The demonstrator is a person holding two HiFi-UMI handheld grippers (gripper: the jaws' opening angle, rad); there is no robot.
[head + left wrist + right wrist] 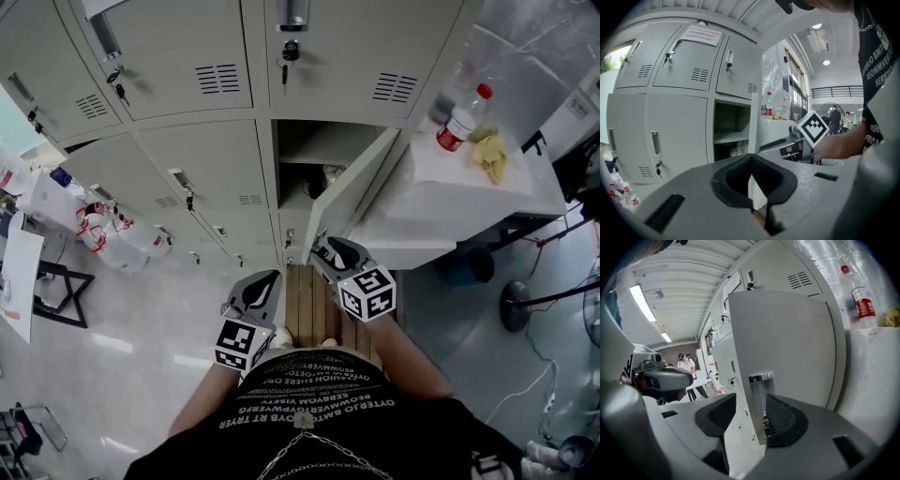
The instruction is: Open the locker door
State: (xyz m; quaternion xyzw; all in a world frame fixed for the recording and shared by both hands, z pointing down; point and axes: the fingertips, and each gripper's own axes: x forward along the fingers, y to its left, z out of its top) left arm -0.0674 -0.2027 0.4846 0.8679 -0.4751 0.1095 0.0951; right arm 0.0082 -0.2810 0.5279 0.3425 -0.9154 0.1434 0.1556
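The grey locker door [361, 192] in the middle column stands ajar, with its open compartment [314, 150] showing a shelf. My right gripper [328, 248] is at the door's free edge. In the right gripper view the door [787, 343] fills the middle and its chrome handle [761, 399] stands between the open jaws of the right gripper [750, 401], close to the right pad and apart from the left one. My left gripper [270, 277] hangs lower left, apart from the lockers. The left gripper [752, 157] is shut on nothing and faces the open compartment [729, 126].
A white table [450, 202] stands right of the open door, bearing a red-labelled bottle [459, 122] and a yellow cloth [489, 150]. Closed lockers with keys [289, 52] surround the open one. Water jugs [122, 239] sit at the left. A fan stand [516, 305] is right.
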